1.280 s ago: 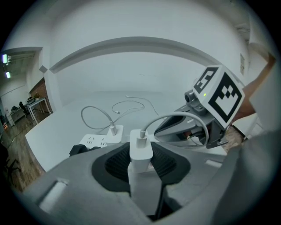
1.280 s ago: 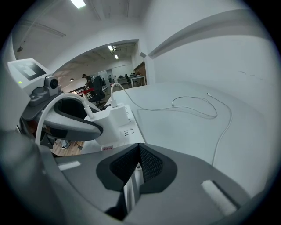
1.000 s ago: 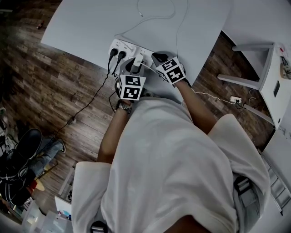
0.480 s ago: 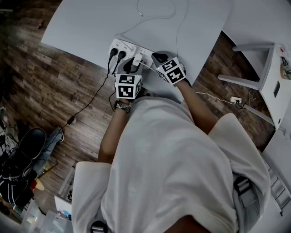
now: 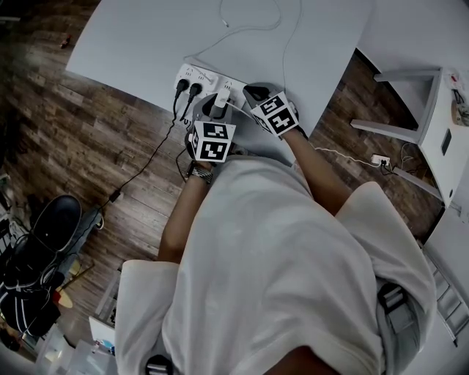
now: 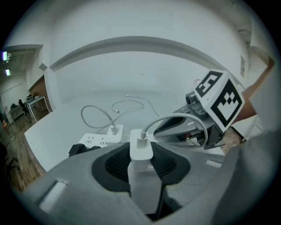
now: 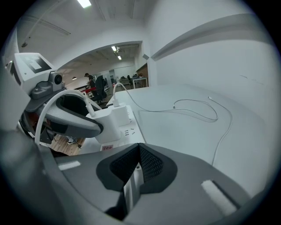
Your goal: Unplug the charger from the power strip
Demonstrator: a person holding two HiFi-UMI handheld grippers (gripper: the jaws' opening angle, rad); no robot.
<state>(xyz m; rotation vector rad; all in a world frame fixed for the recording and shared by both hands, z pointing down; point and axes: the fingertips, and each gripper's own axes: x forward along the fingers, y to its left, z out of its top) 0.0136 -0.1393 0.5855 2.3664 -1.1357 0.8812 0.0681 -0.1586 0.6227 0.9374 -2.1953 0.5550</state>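
Note:
A white power strip (image 5: 192,75) lies near the front edge of the white table (image 5: 132,44). On it stands a white charger (image 5: 222,97), its cable looping off the top. My left gripper (image 5: 216,104) is shut on that charger (image 6: 141,147), one pad on each side. In the right gripper view the charger (image 7: 109,119) still sits on the power strip (image 7: 131,131). My right gripper (image 5: 249,93) is at the strip's right end, its jaws closed together (image 7: 137,151) with the tips down by the strip. Whether they press on it I cannot tell.
Two black plugs (image 5: 187,88) and a second white charger (image 6: 115,131) occupy the strip's left part. A loose white cable (image 5: 253,22) curls across the table behind. Black cords hang to the wooden floor (image 5: 88,132). A white stool (image 5: 418,95) stands at the right.
The left gripper's marker cube tipped slightly half a second ago and is back as before. The charger, the strip and the right gripper stand where they were.

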